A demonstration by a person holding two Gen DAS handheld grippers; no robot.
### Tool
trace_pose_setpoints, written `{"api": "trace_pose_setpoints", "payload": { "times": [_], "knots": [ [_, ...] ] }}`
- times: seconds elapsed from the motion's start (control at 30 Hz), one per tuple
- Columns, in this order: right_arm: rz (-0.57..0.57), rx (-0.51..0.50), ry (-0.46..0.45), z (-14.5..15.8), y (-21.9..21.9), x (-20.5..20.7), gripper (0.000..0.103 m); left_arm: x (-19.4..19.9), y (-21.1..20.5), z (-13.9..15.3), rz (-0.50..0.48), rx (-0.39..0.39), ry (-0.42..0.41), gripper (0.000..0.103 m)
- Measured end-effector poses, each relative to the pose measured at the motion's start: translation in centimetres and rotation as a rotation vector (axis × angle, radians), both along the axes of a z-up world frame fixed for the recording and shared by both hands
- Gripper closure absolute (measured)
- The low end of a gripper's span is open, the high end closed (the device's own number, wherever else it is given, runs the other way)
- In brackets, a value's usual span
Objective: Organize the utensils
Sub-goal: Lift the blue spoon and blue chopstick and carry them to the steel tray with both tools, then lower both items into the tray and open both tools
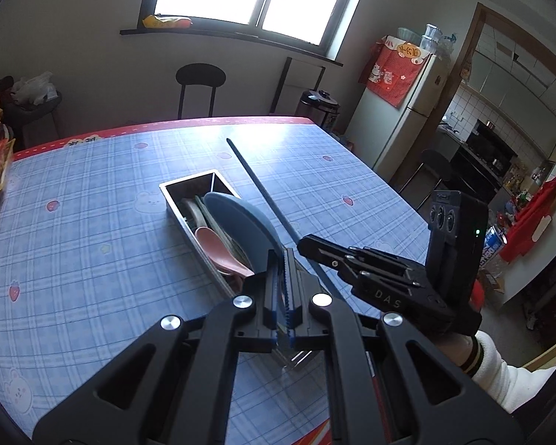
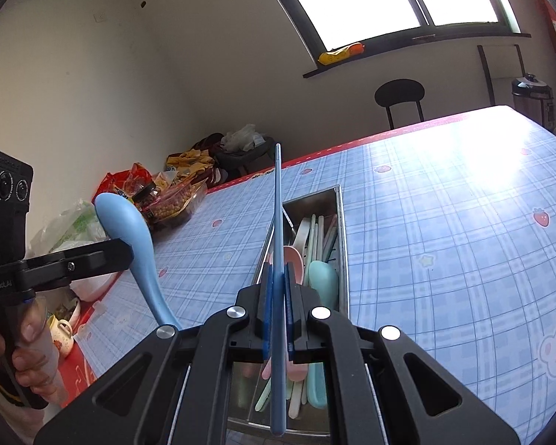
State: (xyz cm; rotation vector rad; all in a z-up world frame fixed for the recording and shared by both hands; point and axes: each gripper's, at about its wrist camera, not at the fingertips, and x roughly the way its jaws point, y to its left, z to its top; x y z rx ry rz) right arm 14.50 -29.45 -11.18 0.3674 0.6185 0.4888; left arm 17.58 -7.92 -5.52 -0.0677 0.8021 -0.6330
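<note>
White letters "D A S" on black body of right gripper [image 1: 385, 302], seen from left wrist view. Pale lettering "GenRobot.AI" on black side of left gripper [image 2: 0, 286], seen from right wrist view. Chinese characters on yellow badge of red cloth cover [image 1: 407, 52] draped over white fridge: too small to read.

I see a blue spoon [image 2: 129, 230] and blue chopstick [image 2: 278, 222] lifted, chopstick pointing twelve o'clock above my steel tray [image 2: 343, 244] of pastel utensils [image 2: 317, 244].
</note>
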Motion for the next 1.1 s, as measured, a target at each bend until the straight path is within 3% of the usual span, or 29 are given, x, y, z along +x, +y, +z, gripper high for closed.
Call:
{"api": "trace_pose_setpoints", "payload": {
  "times": [0.17,0.43,1.1],
  "knots": [
    [-0.002,0.053,0.079,-2.0,-1.0,1.0,0.097,2.5,-2.1,-2.1,-0.037,-0.016,0.071,0.095],
    [-0.036,0.042,0.134,-3.5,-0.9,1.7,0.097,7.2,-3.1,-6.5,-0.036,-0.043,0.2,0.095],
    [-0.039,0.006,0.135,-3.7,-0.1,2.2,0.095,10.9,-3.9,-8.8,0.007,0.074,0.201,0.089]
  ]
}}
